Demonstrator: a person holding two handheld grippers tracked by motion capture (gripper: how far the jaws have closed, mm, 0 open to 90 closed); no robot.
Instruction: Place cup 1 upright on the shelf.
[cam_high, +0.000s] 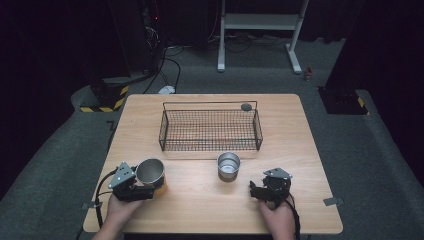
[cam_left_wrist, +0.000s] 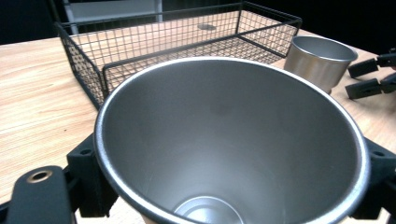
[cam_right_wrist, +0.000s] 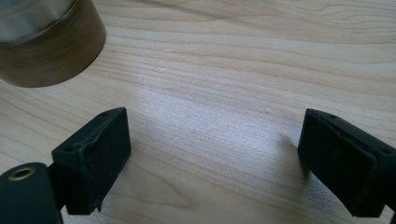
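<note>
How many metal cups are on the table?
2: one round steel cup between the left gripper jaws, one smaller steel cup before the black wire basket.

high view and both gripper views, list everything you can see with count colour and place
metal cup: 1, silver, near left of table, between the left jaws
second metal cup: 1, silver, upright just in front of the basket
wire basket: 1, black, table centre, nothing in it
table: 1, light wood
white frame: 1, on the floor beyond the table
left gripper: 1, black, closed on the metal cup
right gripper: 1, black, open over bare wood
hands: 2, bottom edge
</note>
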